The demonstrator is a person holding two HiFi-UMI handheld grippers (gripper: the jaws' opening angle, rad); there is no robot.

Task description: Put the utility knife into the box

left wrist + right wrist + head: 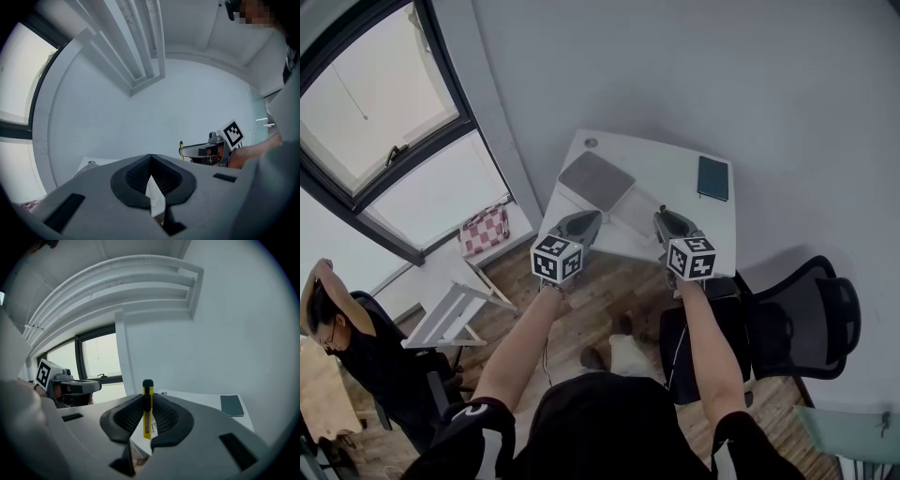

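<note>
The yellow utility knife (147,411) is clamped between the jaws of the right gripper (147,398) and is held over the near edge of the white table (675,169), toward its right corner. In the right gripper view its long axis is set upright across the jaws, with the dark end pointed up and the yellow body hanging below the pads. The right forearm (708,347) is stretched straight forward and the left forearm (520,347) is held alongside it, so that both grippers are levelled side by side at the near edge. The left gripper (150,159) is closed, its jaw tips met with nothing between them. A flat grey item, probably the box (595,180), is laid near the table's left edge, beyond the left gripper. A dark notebook (712,178) is set at the far right corner.
</note>
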